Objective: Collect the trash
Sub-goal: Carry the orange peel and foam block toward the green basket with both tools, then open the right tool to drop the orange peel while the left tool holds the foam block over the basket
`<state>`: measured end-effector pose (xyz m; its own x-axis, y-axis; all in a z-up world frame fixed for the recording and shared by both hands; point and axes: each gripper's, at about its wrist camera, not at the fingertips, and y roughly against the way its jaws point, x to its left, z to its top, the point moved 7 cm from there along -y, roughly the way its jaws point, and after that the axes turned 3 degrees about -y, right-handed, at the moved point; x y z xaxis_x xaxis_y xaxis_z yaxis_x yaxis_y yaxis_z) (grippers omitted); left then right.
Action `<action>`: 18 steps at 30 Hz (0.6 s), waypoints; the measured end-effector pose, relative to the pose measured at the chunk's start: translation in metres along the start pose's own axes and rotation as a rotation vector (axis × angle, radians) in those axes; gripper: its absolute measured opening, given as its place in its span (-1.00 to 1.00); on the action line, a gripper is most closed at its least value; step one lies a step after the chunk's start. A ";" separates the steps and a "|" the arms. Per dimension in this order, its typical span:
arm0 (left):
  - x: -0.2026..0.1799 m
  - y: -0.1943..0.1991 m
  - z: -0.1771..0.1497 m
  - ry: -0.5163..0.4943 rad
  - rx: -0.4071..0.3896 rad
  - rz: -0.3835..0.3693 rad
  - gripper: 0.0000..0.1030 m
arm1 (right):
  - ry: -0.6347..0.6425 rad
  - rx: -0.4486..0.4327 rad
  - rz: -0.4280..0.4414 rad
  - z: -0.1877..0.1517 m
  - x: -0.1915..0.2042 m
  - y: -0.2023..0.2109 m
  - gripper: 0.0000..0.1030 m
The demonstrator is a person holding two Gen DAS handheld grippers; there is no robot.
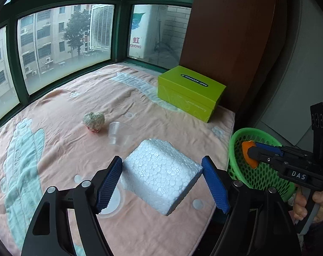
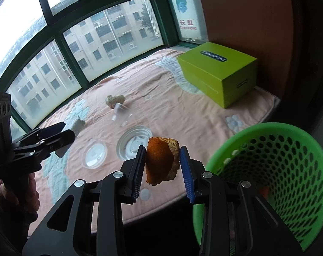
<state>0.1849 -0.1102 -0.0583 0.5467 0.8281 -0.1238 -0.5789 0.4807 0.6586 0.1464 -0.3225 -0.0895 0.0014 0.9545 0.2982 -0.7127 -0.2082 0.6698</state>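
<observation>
Item: my left gripper point(image 1: 162, 183), jaws wide, clamps a white foam block point(image 1: 159, 175) above the pink blanket point(image 1: 61, 111). Item: my right gripper point(image 2: 162, 170) pinches orange peel point(image 2: 159, 162) just beside the green basket point(image 2: 274, 134), left of its rim.

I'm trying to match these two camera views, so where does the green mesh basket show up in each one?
Left wrist: green mesh basket at the right edge, behind the right gripper.
Right wrist: basket fills the lower right corner.
Shared landmark: lime green box by the wooden wall.
</observation>
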 end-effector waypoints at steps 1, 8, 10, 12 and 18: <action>-0.008 -0.001 0.003 -0.004 -0.004 -0.010 0.43 | -0.003 -0.003 -0.009 -0.001 -0.004 0.004 -0.35; -0.053 -0.005 0.015 -0.025 -0.011 -0.064 0.43 | -0.033 -0.029 -0.108 -0.008 -0.041 0.032 -0.31; -0.066 -0.006 0.020 -0.030 -0.015 -0.081 0.43 | -0.040 -0.035 -0.149 -0.011 -0.052 0.039 -0.31; -0.078 -0.007 0.023 -0.037 -0.018 -0.094 0.43 | -0.065 -0.035 -0.165 -0.015 -0.065 0.046 -0.31; -0.111 -0.015 0.034 -0.057 -0.015 -0.137 0.43 | -0.133 -0.036 -0.203 -0.025 -0.099 0.063 -0.30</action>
<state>0.1527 -0.2192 -0.0291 0.6545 0.7368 -0.1694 -0.5052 0.5929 0.6271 0.0837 -0.4249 -0.0937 0.2374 0.9391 0.2486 -0.7127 -0.0054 0.7014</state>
